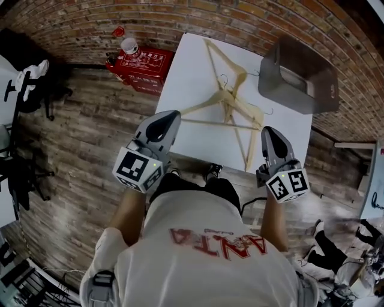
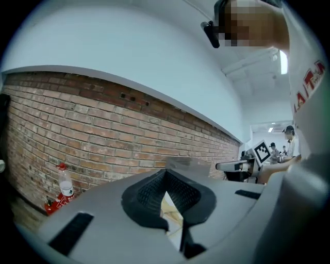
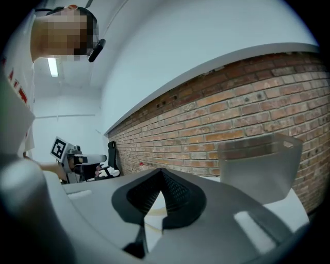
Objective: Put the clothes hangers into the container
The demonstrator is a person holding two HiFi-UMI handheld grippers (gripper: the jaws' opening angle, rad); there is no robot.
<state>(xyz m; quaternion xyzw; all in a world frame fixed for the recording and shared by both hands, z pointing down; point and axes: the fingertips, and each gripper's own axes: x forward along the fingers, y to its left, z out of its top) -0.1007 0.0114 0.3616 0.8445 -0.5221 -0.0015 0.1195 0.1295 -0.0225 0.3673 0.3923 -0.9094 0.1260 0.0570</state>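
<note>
Several pale wooden clothes hangers (image 1: 231, 102) lie crossed in a pile on the white table (image 1: 186, 78). A grey container (image 1: 300, 75) stands at the table's far right; in the right gripper view the container (image 3: 258, 165) rises ahead at right. My left gripper (image 1: 171, 114) hovers over the table's near left edge, short of the pile, its jaws together and empty. My right gripper (image 1: 267, 129) is at the near right edge beside the nearest hanger's end, also shut on nothing. Through each gripper's pads (image 2: 149, 198) (image 3: 178, 198) only a sliver of table and hanger wood shows.
A red box (image 1: 141, 63) with a plastic bottle (image 1: 129, 46) on it sits on the wooden floor left of the table. A brick wall (image 1: 180, 15) runs behind. A black chair (image 1: 24, 84) stands at far left. The person's feet (image 1: 213, 171) are at the table's near edge.
</note>
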